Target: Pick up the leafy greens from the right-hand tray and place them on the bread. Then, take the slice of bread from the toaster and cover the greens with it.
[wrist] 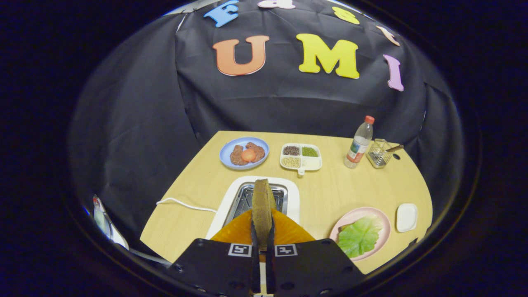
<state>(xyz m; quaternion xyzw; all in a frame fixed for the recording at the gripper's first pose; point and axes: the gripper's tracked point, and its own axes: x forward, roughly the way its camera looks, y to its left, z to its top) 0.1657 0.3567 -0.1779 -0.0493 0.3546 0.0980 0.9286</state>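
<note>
My gripper (pixel 262 229) is shut on a brown slice of bread (pixel 263 206), seen edge-on and upright between the fingers. The slice hangs just above the white toaster (pixel 293 194), over its metal slots. To the right of the fingers, a green leaf (pixel 359 236) lies flat on a pink plate (pixel 384 218) near the table's front edge. Whether anything lies under the leaf is hidden.
At the back of the wooden table (pixel 330 189) stand a blue plate (pixel 225 156) with meat and a tomato slice, a divided white tray (pixel 301 170) of grains, a plastic bottle (pixel 359 142) and a wire basket (pixel 379 153). A small white dish (pixel 406 217) sits beside the pink plate. The toaster's white cable (pixel 185 203) runs left.
</note>
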